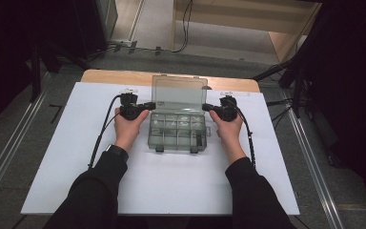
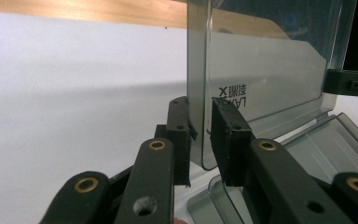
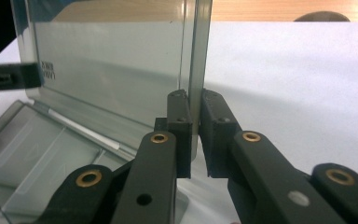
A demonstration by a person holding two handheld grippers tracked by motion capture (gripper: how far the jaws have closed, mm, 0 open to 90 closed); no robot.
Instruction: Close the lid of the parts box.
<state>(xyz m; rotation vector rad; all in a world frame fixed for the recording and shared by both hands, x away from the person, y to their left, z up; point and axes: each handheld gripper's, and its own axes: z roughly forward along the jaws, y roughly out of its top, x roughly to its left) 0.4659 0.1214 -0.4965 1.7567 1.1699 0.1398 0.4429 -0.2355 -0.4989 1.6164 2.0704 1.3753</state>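
Two grippers meet the raised lid (image 1: 179, 93) of a clear compartment box (image 1: 176, 132), one at each side edge. Left gripper (image 2: 200, 135): jaws straddle the lid's side edge, one pad against the outer face, the other a narrow gap off the inner face; not yet clamped. Right gripper (image 3: 196, 133): jaws nearly together with the lid's opposite edge between them; whether the pads press the plastic cannot be told, since a sliver of gap appears on one side. In the high view the left gripper (image 1: 138, 109) and right gripper (image 1: 219, 110) flank the box, each held by a hand (image 1: 129, 128).

The box lies open near the middle of a white board (image 1: 76, 157) on the table, its lid standing roughly upright at the far side and its divided base flat, front latches toward the person. Its compartments hold small, indistinct items.

Handling, as judged: thin, rigid, smooth plastic; light, slippery between hard pads, and free to swing on its hinge. The side edges near the lower corners suit a firm, paired hold; uneven force would likely twist the lid or slide the base.
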